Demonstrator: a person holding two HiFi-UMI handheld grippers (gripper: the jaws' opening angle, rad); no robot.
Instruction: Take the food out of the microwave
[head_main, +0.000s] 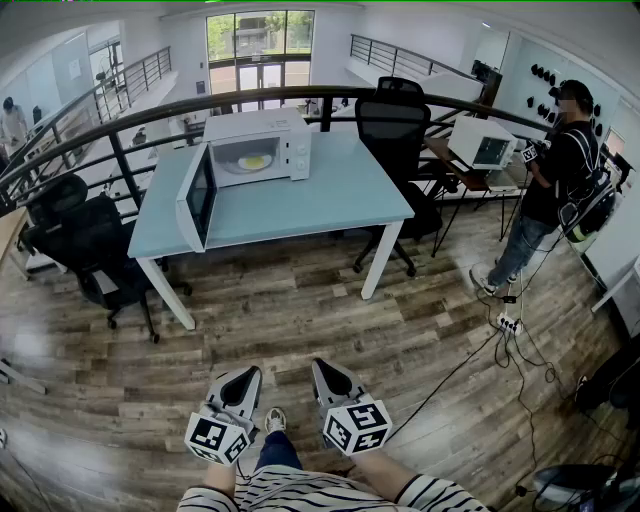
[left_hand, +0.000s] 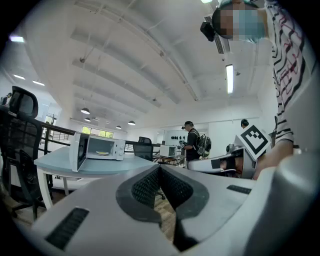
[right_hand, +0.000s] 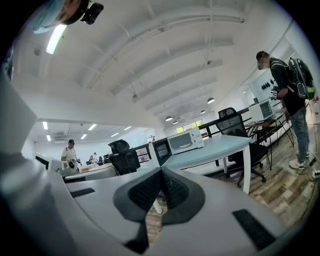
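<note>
Door (head_main: 197, 195) of white boxy microwave (head_main: 285, 135) already swung open, at left part of light-blue table (head_main: 340, 195). Left gripper (head_main: 246, 376): jaws together, nothing btw them, well apart from table. Yellow food on pale plate (head_main: 254, 161) sits inside microwave, not taken. Right gripper (head_main: 324, 368): also closed, empty. To do, I judge: approach, grip, pull food out.

Microwave (head_main: 262, 148) on blue table (head_main: 330, 195)
</note>
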